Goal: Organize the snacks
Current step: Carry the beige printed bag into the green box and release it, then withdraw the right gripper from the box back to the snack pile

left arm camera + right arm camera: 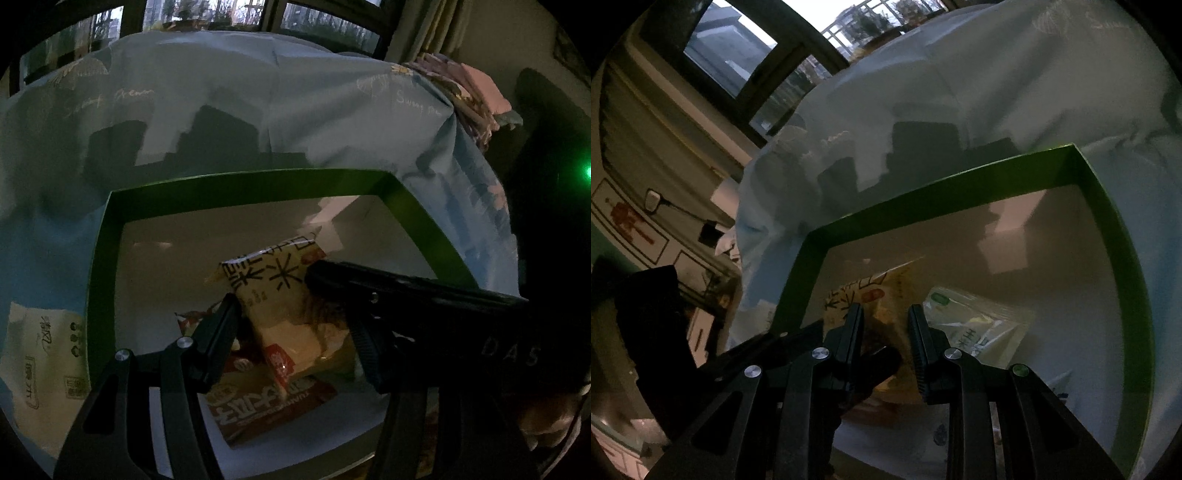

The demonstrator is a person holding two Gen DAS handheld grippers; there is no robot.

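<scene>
A green-rimmed box [243, 186] with a white floor lies on a pale blue bedsheet [229, 103]. My left gripper [291, 295] is over the box, its jaws closed on a yellow snack packet [280, 291] with black characters. Under it lies a red and cream snack packet [266, 410]. In the right wrist view the same box [960, 188] holds the yellow packet [871, 291] and a pale green packet [979, 325]. My right gripper [886, 314] is open above the yellow packet, empty. The left gripper's black finger [871, 365] shows below it.
A cream packet with printed text [44, 347] lies on the sheet left of the box. Folded pink cloth [472, 92] sits at the bed's far right. Windows [207, 14] stand behind the bed. A wall with a socket [653, 201] is left in the right wrist view.
</scene>
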